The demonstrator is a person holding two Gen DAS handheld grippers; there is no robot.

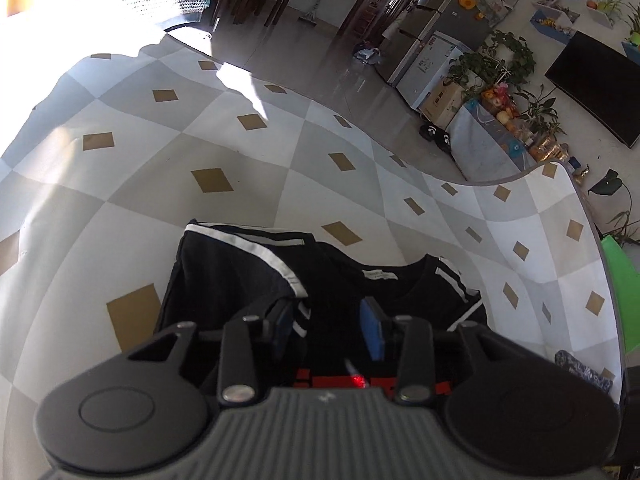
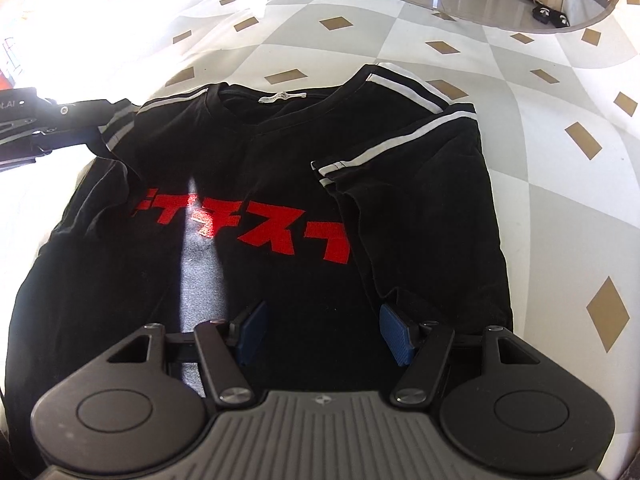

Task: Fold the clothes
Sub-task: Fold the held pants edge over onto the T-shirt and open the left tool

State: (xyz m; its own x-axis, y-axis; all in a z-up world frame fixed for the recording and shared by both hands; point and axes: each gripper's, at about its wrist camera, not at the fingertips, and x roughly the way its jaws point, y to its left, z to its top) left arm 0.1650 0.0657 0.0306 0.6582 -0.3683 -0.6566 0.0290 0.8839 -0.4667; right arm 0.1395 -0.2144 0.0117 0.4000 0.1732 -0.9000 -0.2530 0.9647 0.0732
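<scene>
Both sleeves lay folded across the black T-shirt (image 2: 256, 208); left gripper (image 1: 330, 330) and right gripper (image 2: 322, 330) hovered wide open, empty; later folds needed squared edges.

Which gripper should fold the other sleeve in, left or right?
Probably left. The right sleeve already lies folded over the black T-shirt. The left gripper, jaws open, sits by the unfolded left sleeve; the right gripper hovers open over the hem.
</scene>
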